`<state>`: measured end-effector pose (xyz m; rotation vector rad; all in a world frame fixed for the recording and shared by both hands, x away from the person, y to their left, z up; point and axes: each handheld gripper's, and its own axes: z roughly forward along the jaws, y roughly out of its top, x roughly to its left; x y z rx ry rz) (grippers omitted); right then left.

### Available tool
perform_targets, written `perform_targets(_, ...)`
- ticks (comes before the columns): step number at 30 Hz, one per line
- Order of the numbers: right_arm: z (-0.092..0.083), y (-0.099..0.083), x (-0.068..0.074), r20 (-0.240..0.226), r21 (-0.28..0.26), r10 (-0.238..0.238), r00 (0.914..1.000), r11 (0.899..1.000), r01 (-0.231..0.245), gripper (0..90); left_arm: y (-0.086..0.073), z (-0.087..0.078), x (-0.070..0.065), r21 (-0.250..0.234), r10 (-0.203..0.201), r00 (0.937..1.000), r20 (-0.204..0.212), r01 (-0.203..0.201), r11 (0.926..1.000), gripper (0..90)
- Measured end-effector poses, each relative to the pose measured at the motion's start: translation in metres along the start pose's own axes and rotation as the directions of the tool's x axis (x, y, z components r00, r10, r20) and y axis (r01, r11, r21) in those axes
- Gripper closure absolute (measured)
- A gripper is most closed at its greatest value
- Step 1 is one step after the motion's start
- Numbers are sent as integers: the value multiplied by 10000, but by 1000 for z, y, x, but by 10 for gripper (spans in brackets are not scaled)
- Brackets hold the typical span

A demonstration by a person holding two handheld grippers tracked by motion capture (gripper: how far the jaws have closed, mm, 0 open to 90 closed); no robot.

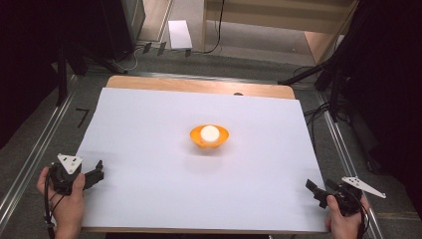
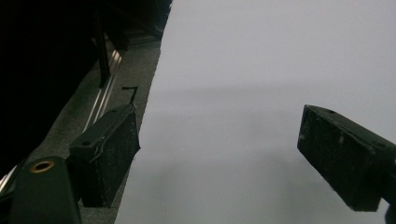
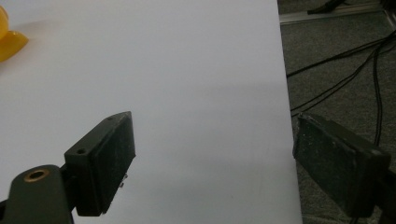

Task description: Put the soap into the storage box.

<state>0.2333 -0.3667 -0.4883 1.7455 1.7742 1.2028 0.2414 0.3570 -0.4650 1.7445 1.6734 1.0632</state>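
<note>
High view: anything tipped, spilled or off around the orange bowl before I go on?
Nothing stands out. The orange bowl sits upright mid-sheet with the white ball inside it, and the white sheet lies flat and clean. The left gripper and right gripper rest open at the near corners, holding nothing.

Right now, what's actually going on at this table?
A person holds a two-jaw gripper in each hand at the near corners of a white sheet. The left gripper and the right gripper both have their jaws apart with nothing between them. In the middle of the sheet sits an orange bowl with a white ball in it, untouched. Neither gripper is close to the bowl.
</note>
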Motion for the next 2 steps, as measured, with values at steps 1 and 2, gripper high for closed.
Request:
perform_targets(1, 0, 0, 1, 56, 6, 7, 10000, 10000, -7, 131, 0, 0, 0, 11, -22, 10000, -1, 22, 10000, 137)
perform_targets(2, 0, 0, 2, 118, -2, -5, 9999, 10000, 5, 132, 0, 0, 0, 18, -17, 10000, -2, 17, 10000, 138)
